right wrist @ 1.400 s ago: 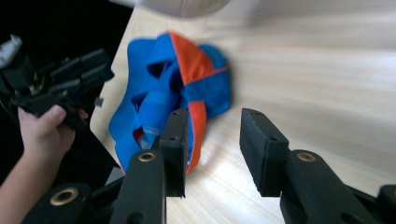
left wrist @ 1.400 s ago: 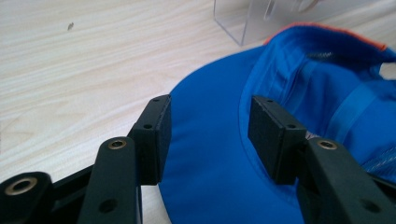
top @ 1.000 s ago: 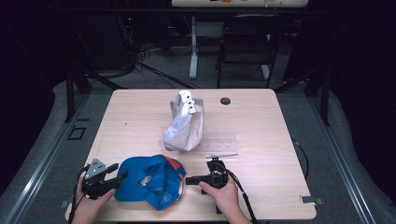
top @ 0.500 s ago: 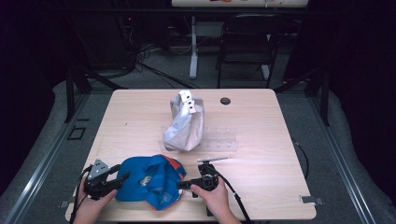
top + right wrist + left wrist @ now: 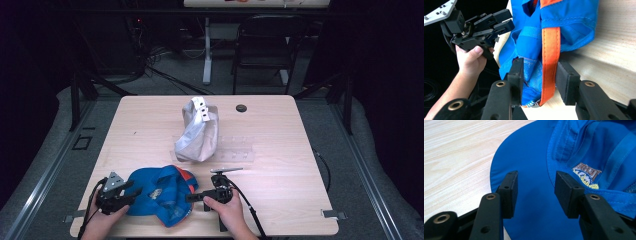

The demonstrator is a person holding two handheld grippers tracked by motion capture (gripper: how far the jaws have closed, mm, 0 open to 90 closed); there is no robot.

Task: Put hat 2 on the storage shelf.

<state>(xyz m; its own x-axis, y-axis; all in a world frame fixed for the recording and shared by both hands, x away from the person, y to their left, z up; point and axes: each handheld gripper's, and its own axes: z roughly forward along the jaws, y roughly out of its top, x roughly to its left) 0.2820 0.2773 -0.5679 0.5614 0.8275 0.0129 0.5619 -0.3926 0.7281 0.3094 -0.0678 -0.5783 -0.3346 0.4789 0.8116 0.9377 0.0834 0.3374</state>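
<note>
We hold our left claw (image 5: 536,191) over the brim of the blue cap (image 5: 544,162); its jaws have just been closing, but they stand apart, with brim fabric in the gap and neither pad pressing on it. The cap's crown, with its embroidered badge (image 5: 586,173), lies ahead and to the right of that claw's tips, and bare table (image 5: 456,157) spreads to their left.

Our right claw (image 5: 537,80) meets the cap from the other side. Its jaws have also just been closing: the cap's blue mesh edge and orange strap (image 5: 550,57) sit between them, the left pad against the mesh, the right pad just beside the strap; we cannot tell whether they clamp yet. Beyond that claw's tips, up and to the left, we see our left hand (image 5: 471,58) with its claw.

From above, the cap (image 5: 160,195) lies between both claws (image 5: 131,191) (image 5: 194,197), and a grey bag (image 5: 199,132) stands well beyond them.
</note>
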